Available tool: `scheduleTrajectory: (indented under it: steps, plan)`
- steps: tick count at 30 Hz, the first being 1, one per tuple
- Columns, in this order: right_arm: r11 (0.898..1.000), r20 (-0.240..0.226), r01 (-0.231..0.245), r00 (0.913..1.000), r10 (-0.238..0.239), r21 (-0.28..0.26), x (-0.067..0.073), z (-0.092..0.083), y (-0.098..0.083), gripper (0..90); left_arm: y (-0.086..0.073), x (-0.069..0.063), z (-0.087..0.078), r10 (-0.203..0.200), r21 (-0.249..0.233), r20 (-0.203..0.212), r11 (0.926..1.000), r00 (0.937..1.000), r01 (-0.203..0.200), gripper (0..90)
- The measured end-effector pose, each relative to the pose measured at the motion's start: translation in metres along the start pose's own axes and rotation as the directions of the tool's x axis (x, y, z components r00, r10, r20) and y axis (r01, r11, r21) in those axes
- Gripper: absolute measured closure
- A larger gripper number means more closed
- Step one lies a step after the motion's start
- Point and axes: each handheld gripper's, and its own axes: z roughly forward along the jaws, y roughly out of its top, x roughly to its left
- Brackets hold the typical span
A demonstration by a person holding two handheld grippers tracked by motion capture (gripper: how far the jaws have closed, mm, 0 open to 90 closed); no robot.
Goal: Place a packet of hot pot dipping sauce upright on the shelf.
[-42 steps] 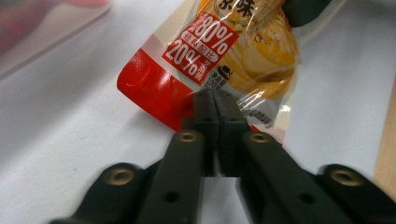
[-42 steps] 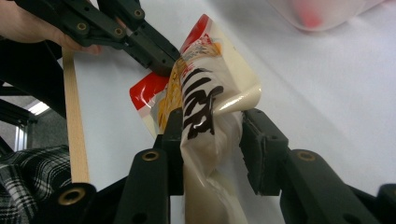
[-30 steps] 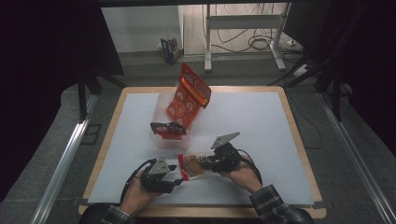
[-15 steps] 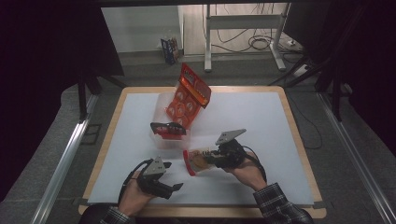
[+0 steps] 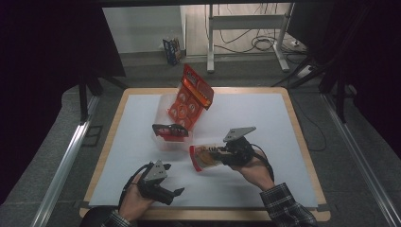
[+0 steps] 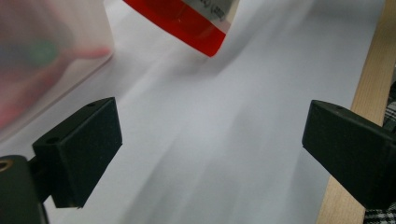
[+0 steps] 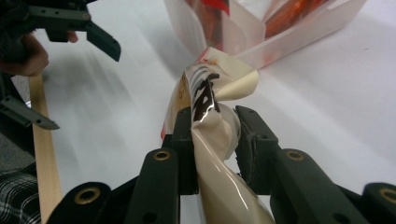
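Having let go, the left hand-held gripper gapes; the right pinches the snack packet.

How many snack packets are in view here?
3 clearly: one clamped in the right gripper, one tall red packet standing in the clear bin, another at its front. More may be hidden inside.

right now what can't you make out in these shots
- Printing on the snack packet: right gripper view, crumpled and pinched in the right gripper; too small in the high view.
- Contents of the clear plastic box: left gripper view, blurred and cut off by the edge.
- Red bags standing in the box: high view, labels too small to read.
- Left gripper: open, nothing between its jaws.
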Motion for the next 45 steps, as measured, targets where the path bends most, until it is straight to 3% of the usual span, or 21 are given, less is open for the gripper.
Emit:
scheduleTrajectory:
  steps: [19, 30, 38, 45]
  plan:
    - [0.999, 0.037, -0.005, 0.9993, 0.006, -0.047, -0.011, -0.018, 0.006, 69.6, -0.006, -0.007, -0.014, 0.016, -0.02, -0.072, 0.9997, 0.9973, -0.017, 2.7]
    - [0.995, 0.087, 0.005, 0.9962, 0.003, -0.095, -0.023, -0.031, 0.023, 69.6, -0.009, -0.008, -0.015, 0.023, -0.01, -0.095, 0.9997, 0.9952, -0.024, 2.5]
    - [0.991, 0.126, 0.036, 0.9918, -0.02, -0.126, -0.031, -0.03, 0.04, 69.7, -0.009, -0.008, -0.014, 0.026, -0.002, -0.104, 0.9997, 0.9942, -0.026, 2.4]
    - [0.989, 0.137, 0.058, 0.9898, -0.04, -0.136, -0.035, -0.019, 0.056, 70.0, -0.009, -0.007, -0.014, 0.025, -0.002, -0.107, 0.9997, 0.9939, -0.026, 2.4]
